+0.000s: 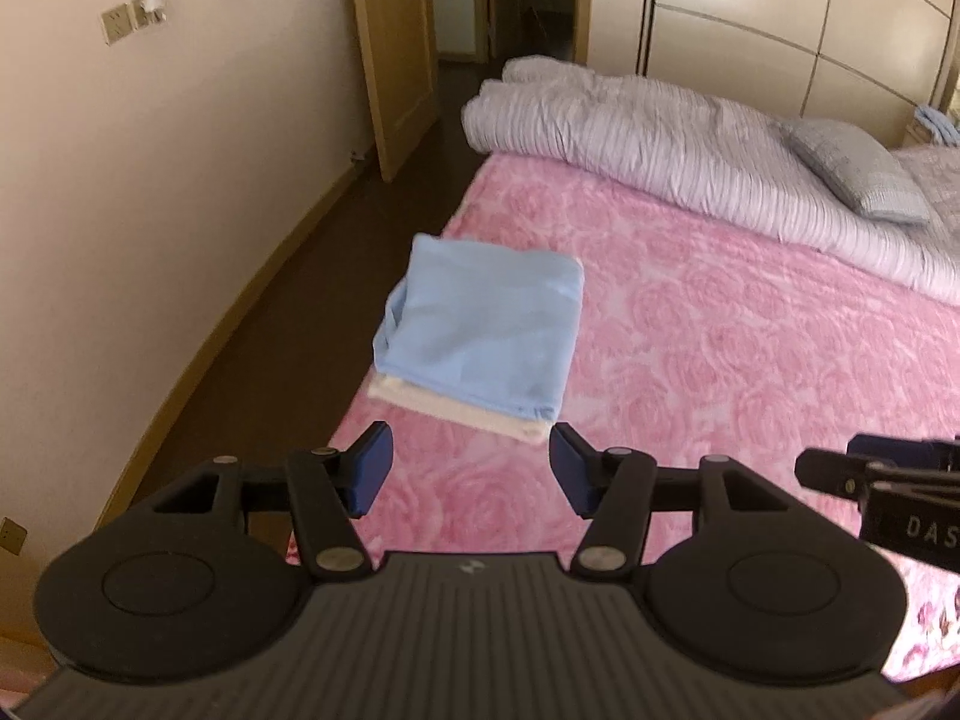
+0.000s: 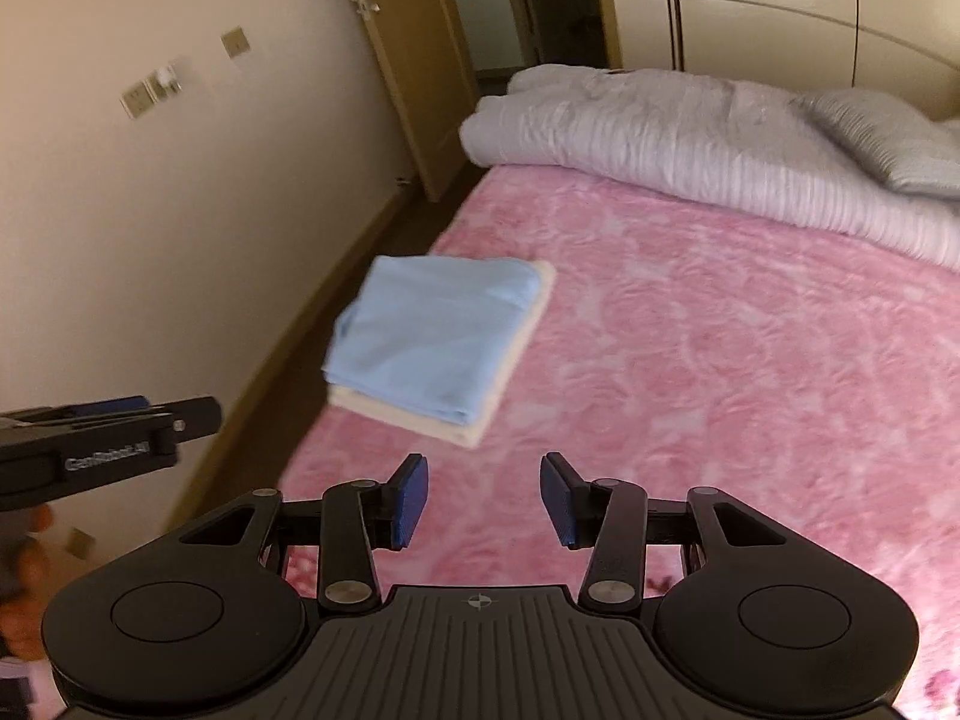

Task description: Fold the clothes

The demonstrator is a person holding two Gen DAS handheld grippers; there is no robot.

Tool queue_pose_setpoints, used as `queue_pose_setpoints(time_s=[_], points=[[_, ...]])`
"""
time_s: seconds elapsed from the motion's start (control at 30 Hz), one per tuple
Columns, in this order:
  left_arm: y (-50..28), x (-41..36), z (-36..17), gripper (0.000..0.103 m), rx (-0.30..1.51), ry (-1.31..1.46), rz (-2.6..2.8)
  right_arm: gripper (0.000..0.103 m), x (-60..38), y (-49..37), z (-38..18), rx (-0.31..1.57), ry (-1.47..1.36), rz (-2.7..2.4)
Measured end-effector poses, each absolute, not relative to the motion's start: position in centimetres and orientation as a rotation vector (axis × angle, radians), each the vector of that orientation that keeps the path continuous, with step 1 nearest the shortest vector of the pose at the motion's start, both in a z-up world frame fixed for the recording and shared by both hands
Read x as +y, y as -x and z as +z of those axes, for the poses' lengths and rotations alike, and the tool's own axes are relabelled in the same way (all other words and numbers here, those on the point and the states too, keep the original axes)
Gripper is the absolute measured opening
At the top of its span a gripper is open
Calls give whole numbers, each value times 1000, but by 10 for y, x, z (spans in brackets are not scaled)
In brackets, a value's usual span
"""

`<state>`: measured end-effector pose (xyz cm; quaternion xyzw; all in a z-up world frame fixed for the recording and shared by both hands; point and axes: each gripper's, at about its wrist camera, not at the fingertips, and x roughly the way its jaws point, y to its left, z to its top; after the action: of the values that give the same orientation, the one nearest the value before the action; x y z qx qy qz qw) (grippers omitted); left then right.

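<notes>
A folded light-blue garment (image 1: 486,324) (image 2: 429,339) lies on top of a folded cream one (image 1: 462,411) (image 2: 420,423), stacked near the left edge of the pink rose-patterned bed (image 1: 750,360) (image 2: 720,360). My left gripper (image 1: 471,471) hovers open just short of the stack's near edge, nothing between its blue pads. My right gripper (image 2: 485,501) is also open and empty, a little nearer than the stack and to its right. Each gripper shows at the edge of the other's view.
A rolled lilac quilt (image 1: 690,144) (image 2: 690,132) and a grey pillow (image 1: 858,174) (image 2: 894,138) lie along the bed's far side. Dark floor (image 1: 288,276) runs between the bed and the cream wall. A wooden door (image 1: 396,60) stands ajar beyond; wardrobes (image 1: 780,0) stand behind the bed.
</notes>
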<state>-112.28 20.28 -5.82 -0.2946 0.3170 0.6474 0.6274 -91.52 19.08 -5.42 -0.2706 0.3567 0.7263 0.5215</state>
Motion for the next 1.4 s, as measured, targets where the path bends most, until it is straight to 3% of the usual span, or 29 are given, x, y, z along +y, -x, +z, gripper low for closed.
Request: queue_pose_setpoints(time_s=[0.5,0.87,1.4], points=[[1110,230,-72,53,753,697,1499,46,232,917,-71,868,709,1734],[1016,243,-78,53,672,853,1666,46,281,843,-77,766,886,1905],[929,209,-77,53,610,970,1848,46,300,748,-87,761,970,2081]])
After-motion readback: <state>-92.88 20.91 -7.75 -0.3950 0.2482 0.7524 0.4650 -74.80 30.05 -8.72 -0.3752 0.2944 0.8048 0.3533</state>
